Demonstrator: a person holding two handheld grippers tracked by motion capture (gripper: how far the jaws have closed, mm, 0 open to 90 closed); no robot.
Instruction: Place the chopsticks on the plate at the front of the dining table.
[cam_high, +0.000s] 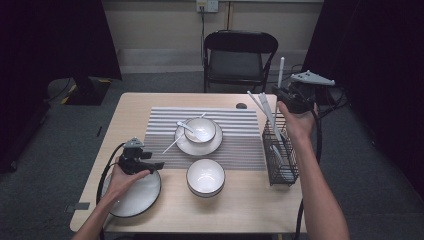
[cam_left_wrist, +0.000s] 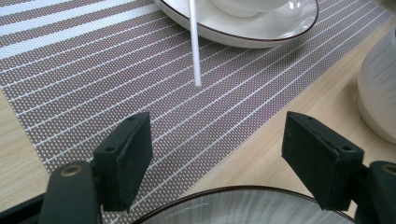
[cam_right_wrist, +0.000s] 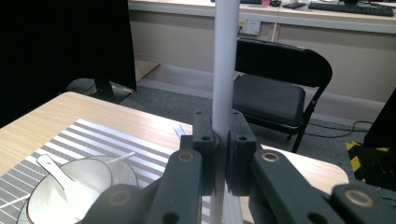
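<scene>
My right gripper is raised over the far end of a black wire basket at the table's right side, shut on a white chopstick that stands upright. In the right gripper view the jaws pinch that chopstick between them. Other white sticks lean out of the basket. My left gripper rests open above the far rim of a dark-rimmed plate at the front left. In the left gripper view its jaws stand wide apart over the plate's rim, with nothing between them.
A striped placemat carries a bowl on a plate with a spoon in it. A loose white chopstick lies off the plate onto the mat. A second bowl sits at the front centre. Beyond the table stands a black chair.
</scene>
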